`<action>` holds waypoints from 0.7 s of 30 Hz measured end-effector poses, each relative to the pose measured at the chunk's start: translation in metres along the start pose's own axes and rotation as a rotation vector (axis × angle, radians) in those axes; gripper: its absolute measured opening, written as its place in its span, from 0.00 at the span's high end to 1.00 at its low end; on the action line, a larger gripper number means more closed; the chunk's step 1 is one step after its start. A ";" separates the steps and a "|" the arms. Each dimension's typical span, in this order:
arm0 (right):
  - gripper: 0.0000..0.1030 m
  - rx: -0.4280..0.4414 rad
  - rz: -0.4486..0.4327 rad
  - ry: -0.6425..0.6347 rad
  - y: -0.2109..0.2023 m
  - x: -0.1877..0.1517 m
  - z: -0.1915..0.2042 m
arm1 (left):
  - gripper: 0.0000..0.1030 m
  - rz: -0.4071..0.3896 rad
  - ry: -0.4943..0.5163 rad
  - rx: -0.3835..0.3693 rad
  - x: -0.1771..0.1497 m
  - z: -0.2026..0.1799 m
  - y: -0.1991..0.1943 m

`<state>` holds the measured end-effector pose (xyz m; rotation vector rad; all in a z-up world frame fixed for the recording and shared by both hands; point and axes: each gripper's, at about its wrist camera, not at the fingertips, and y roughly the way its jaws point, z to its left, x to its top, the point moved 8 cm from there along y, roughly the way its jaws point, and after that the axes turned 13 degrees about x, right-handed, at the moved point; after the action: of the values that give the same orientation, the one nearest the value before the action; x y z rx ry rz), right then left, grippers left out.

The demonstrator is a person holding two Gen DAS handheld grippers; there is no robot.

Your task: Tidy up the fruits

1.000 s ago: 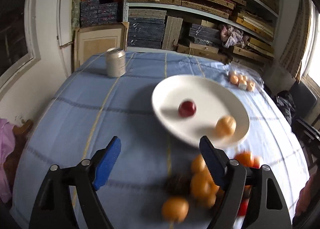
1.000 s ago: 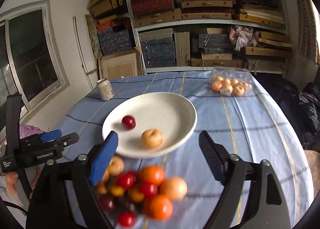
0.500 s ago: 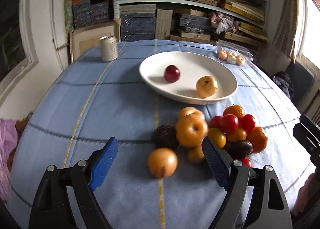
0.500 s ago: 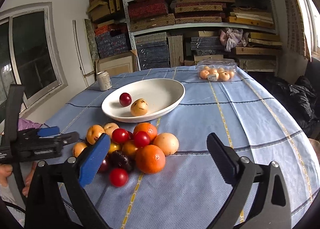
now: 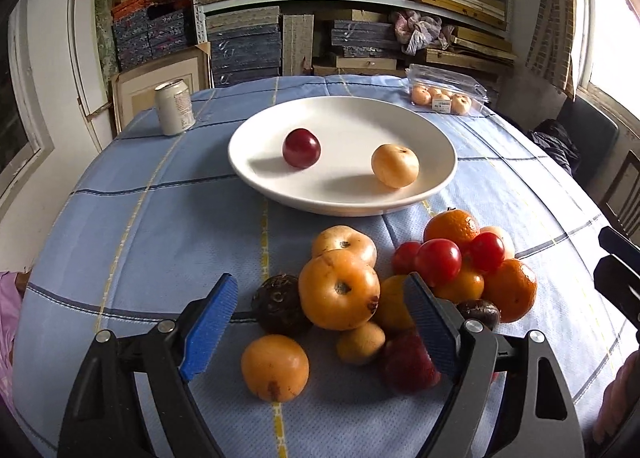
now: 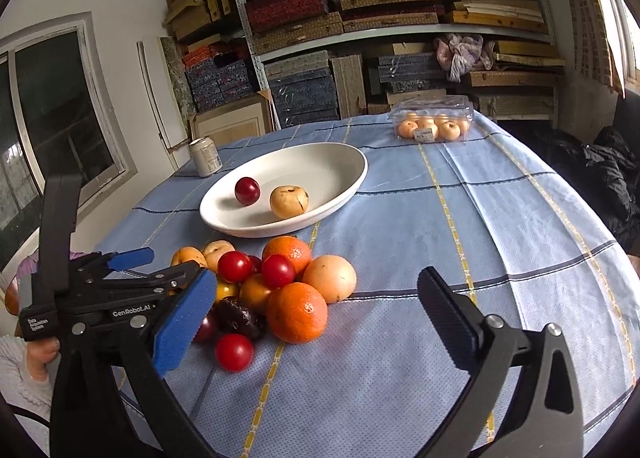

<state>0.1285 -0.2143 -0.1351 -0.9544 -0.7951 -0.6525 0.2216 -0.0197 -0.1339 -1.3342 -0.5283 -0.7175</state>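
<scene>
While both grippers hover empty — left gripper (image 5: 320, 314) jaws wide, right gripper (image 6: 316, 318) jaws just spread wider — fruit pile (image 6: 272, 286) lies on tablecloth (image 6: 480, 217) just before white plate (image 6: 328, 161).

One white plate (image 5: 440, 137) holds two fruits; one can (image 5: 174, 107) stands upper left; one clear punnet (image 5: 446, 91) sits upper right.

white plate (image 5: 440, 139), blue checked tablecloth (image 5: 160, 225), dark red plum (image 5: 301, 147)
</scene>
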 end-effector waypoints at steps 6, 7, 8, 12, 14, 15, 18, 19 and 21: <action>0.04 0.010 0.021 0.011 0.004 -0.001 0.000 | 0.17 0.023 -0.005 -0.021 -0.001 -0.001 0.011; 0.04 0.010 0.021 0.012 0.004 -0.001 0.000 | 0.18 0.028 -0.011 -0.024 -0.001 -0.001 0.013; 0.04 0.009 0.022 0.012 0.004 -0.001 0.000 | 0.22 0.031 -0.015 -0.028 -0.001 0.000 0.015; 0.04 0.010 0.028 0.018 0.005 -0.002 -0.001 | 0.35 0.051 -0.037 -0.056 -0.002 0.002 0.021; 0.04 0.009 0.029 0.020 0.006 -0.003 -0.002 | 0.38 0.056 -0.036 -0.061 -0.003 0.001 0.022; 0.04 0.009 0.029 0.020 0.006 -0.003 -0.002 | 0.39 0.051 -0.030 -0.057 -0.004 0.001 0.022; 0.04 0.008 0.035 0.024 0.008 -0.003 -0.003 | 0.45 0.038 -0.016 -0.060 -0.003 -0.003 0.019; 0.04 0.007 0.036 0.025 0.008 -0.004 -0.003 | 0.49 0.037 -0.014 -0.068 -0.003 -0.004 0.018; 0.04 0.004 0.039 0.026 0.010 -0.004 -0.004 | 0.52 0.031 -0.010 -0.074 -0.004 -0.005 0.017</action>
<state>0.1352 -0.2130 -0.1440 -0.9542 -0.7530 -0.6281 0.2309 -0.0229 -0.1491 -1.4120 -0.4919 -0.7111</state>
